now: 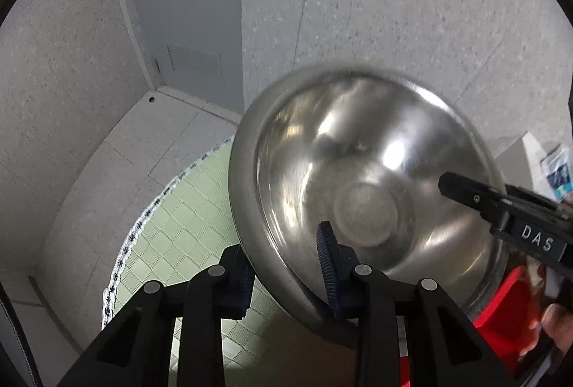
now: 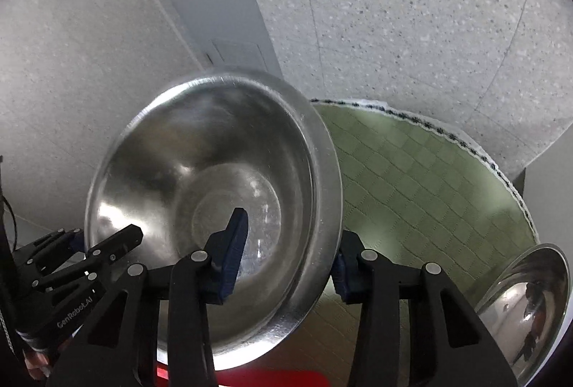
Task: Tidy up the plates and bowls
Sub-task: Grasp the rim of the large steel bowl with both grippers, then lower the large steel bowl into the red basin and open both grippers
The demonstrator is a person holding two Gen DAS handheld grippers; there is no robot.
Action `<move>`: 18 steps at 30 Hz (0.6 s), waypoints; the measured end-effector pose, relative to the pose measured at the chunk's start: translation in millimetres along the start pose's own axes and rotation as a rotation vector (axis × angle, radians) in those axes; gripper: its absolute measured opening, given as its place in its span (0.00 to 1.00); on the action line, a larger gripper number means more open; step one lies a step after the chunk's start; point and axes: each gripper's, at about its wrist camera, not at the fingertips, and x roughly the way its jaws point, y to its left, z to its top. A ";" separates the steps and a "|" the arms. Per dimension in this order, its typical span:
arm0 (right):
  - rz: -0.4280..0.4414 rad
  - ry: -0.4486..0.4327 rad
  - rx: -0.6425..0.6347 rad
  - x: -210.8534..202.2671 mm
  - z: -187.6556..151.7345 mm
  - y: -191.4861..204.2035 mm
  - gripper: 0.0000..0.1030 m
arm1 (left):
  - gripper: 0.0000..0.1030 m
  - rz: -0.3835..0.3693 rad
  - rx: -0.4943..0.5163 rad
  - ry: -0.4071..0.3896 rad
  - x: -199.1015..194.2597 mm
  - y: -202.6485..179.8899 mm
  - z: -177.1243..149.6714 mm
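A large steel bowl [image 1: 365, 193] is held in the air, tilted, between both grippers. My left gripper [image 1: 286, 265] is shut on its near left rim, one blue pad inside the bowl and one outside. My right gripper [image 2: 290, 261] is shut on the opposite rim of the same bowl [image 2: 215, 193], one pad inside and one outside. The right gripper also shows in the left wrist view [image 1: 465, 193] at the bowl's right rim. The left gripper shows in the right wrist view [image 2: 104, 247] at the bowl's left rim. A second steel bowl [image 2: 530, 308] sits at the lower right.
A round table with a green checked cloth [image 2: 429, 179] and lace edge lies below. A red container [image 1: 497, 311] is under the bowl. Speckled grey walls and a grey door [image 1: 186, 11] stand behind. A white box [image 1: 537, 154] is at the right.
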 end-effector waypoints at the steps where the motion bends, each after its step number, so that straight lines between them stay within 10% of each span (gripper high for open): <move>1: 0.004 -0.017 -0.009 -4.0 0.1 1.9 0.39 | 0.28 -0.001 -0.002 -0.017 -1.1 -0.8 -0.6; 10: 0.004 -0.194 -0.073 -83.8 -3.4 32.9 0.39 | 0.28 -0.020 0.037 -0.215 -33.8 -14.9 24.4; 18: -0.013 -0.245 -0.057 -150.6 -60.1 34.3 0.39 | 0.28 -0.099 0.100 -0.251 -73.1 -12.5 -32.2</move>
